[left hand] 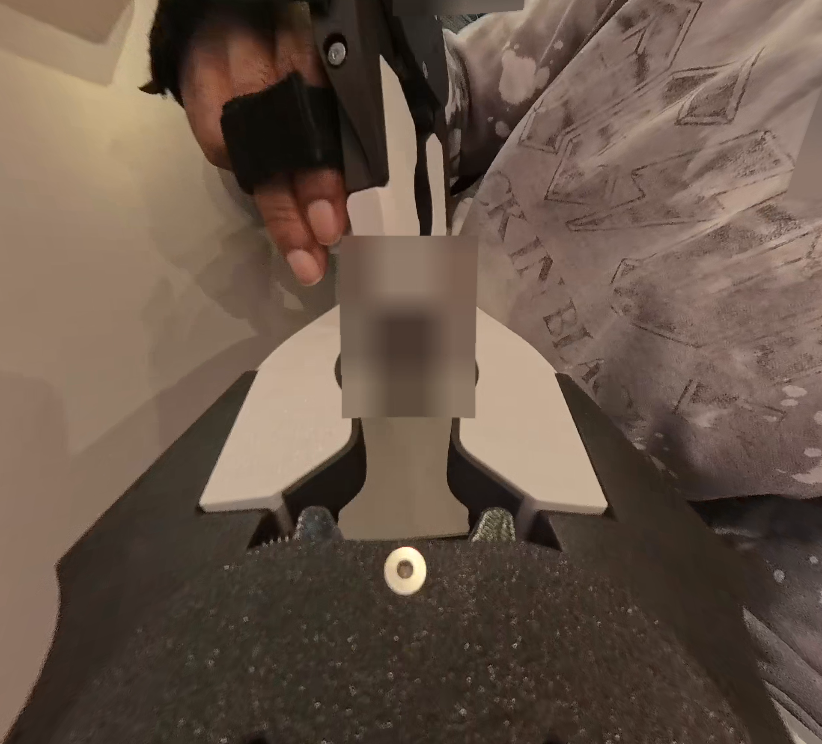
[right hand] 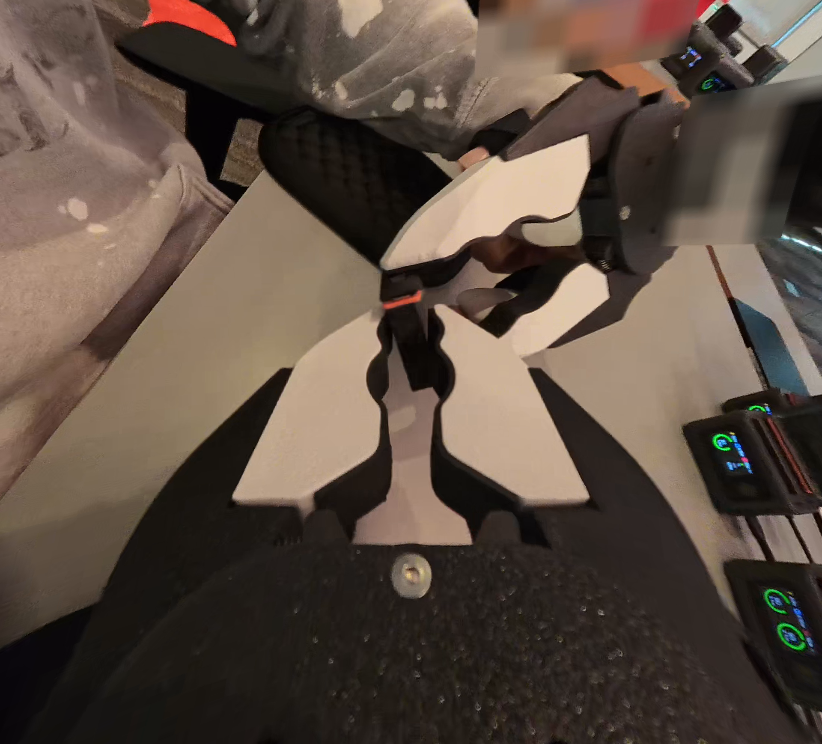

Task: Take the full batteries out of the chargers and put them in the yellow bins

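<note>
Table [right hand: 178, 389]: chargers [right hand: 738, 462] stand at its right edge, screens lit green. No bin in view. Right gripper [right hand: 407, 349]: nearly closed on a black battery [right hand: 407, 344], orange-banded; the left gripper [right hand: 449, 273] apparently pinches its far end. Risk: opposing pulls could twist it free.
</note>
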A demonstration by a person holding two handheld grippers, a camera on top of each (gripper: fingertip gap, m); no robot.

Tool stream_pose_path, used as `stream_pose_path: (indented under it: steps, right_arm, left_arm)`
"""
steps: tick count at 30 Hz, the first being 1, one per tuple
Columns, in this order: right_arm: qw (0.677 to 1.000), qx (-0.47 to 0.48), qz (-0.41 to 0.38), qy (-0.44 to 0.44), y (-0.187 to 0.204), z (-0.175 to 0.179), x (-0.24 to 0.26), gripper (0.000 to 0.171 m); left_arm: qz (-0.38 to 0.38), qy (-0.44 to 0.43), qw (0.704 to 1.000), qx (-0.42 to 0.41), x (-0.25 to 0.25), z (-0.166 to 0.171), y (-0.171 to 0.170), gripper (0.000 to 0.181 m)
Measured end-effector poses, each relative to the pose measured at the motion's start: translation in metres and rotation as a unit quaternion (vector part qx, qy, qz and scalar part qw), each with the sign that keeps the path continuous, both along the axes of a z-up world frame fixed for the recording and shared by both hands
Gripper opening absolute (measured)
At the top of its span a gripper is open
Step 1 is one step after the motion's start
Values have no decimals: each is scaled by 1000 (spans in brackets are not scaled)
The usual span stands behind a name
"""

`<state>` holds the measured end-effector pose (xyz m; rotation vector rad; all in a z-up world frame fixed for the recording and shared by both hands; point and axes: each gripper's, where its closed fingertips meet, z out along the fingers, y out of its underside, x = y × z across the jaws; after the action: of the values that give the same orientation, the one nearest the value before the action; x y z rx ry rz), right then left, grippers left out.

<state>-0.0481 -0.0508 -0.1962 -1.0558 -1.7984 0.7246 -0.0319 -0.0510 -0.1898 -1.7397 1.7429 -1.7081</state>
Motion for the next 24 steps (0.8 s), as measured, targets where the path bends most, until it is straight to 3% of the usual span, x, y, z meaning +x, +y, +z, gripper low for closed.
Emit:
stream_pose_path:
  steps: [2, 6, 9, 12, 16, 20, 22, 24]
  right_arm:
    - [1000, -12, -11, 0, 4, 0, 2, 13]
    - [997, -57, -48, 3, 21, 0, 6, 9]
    - [992, -85, -90, 1, 38, -2, 11, 9]
    - [987, -105, -121, 14, 52, -1, 13, 9]
    - [985, -104, -130, 31, 57, 3, 13, 9]
    - [989, -70, -132, 15, 57, -4, 14, 9]
    - [990, -58, -130, 16, 57, -5, 13, 9]
    - [991, -54, -125, 19, 55, -3, 12, 9]
  left_arm:
    - [19, -13, 1000, -6, 1, 4, 5, 31]
    - [98, -36, 990, 89, 1, 8, 24, 36]
    - [178, -26, 961, 209, -4, 17, 44, 35]
    - [226, 24, 913, 339, -10, 15, 61, 31]
    - [229, 81, 878, 411, -9, 5, 66, 25]
    - [192, 111, 880, 420, -8, -6, 63, 19]
    - [154, 118, 895, 402, -7, -11, 51, 18]
    - [154, 122, 888, 415, -4, -12, 54, 18]
